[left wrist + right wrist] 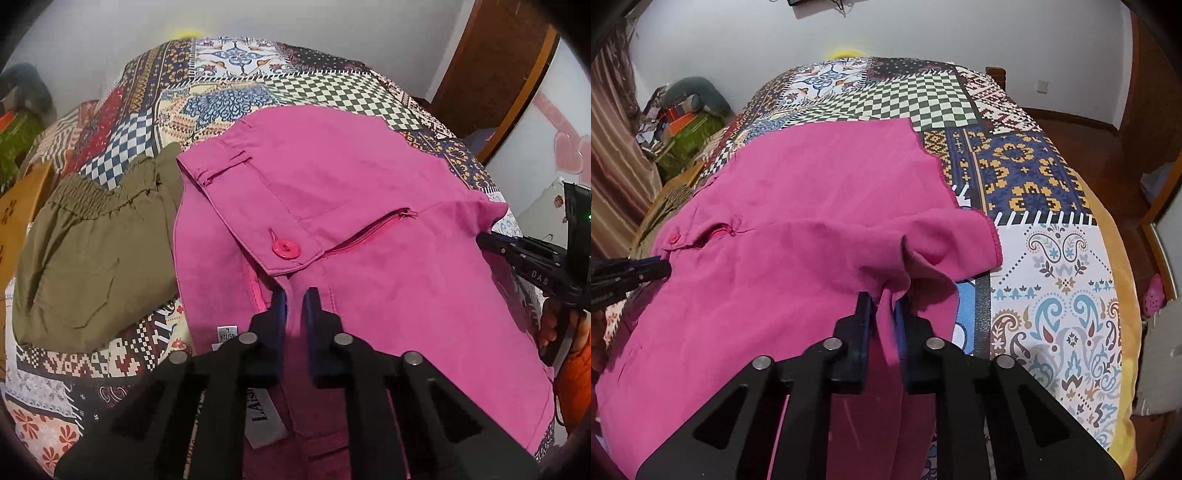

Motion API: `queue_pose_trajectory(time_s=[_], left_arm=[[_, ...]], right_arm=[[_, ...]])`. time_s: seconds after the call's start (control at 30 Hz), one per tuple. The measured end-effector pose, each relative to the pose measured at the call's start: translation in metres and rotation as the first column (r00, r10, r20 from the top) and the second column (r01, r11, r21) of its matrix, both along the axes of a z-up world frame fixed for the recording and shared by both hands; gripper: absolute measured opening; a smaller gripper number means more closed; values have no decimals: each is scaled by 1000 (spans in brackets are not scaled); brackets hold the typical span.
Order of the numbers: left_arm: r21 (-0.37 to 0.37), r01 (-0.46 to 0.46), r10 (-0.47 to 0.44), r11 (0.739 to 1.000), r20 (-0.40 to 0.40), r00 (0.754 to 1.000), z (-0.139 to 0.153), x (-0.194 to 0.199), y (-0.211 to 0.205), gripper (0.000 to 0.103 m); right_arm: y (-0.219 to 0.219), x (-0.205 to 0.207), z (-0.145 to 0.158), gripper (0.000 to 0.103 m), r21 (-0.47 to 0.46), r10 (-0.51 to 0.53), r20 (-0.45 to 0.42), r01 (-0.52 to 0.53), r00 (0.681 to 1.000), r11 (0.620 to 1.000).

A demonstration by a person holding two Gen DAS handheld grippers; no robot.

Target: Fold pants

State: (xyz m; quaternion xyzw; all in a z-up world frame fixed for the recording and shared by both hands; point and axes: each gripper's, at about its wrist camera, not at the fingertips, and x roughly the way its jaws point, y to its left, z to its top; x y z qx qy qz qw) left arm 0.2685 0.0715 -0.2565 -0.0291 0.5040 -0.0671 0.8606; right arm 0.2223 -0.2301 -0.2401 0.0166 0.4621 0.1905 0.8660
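Note:
Pink pants [369, 192] lie on the patterned bedspread [236, 74], waistband with a pink button [286, 249] and open zip toward the left. My left gripper [295, 299] is shut on the waistband edge near the fly. My right gripper [884, 304] is shut on a pinched fold of the pink pants [812, 206] near the hem end. The right gripper also shows at the right edge of the left wrist view [491, 240], and the left gripper at the left edge of the right wrist view [663, 267].
Folded olive-green pants [92, 251] lie left of the pink pants on the bedspread [1034, 177]. A cardboard box [22, 206] sits at the left bed edge. Clutter [683, 110] is piled by the wall. A wooden floor [1108, 147] lies right of the bed.

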Motion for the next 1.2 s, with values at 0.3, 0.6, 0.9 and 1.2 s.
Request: queue_pose_trajectory(time_s=[0.3,0.6,0.9,1.2], left_arm=[[33,-20,20,999,-1,1000,-6,-1,6,3],[20,-28,28,999,-14,1000,-8,-2,9,3],[-25,-87,87,996,15,996,25,-9,24,32],[10,-128,127,992,92,988,56,13,33,55]], right_arm=[[10,-3,-2,6,-95,32,9,-31,999,995],[10,-3,-7,6,-103,11,-32,-14,999,995],[-1,-15,18,18,-100,11,-15,-13,1000,995],[-17,-1,55,33,-59,-45,96,51,994,997]])
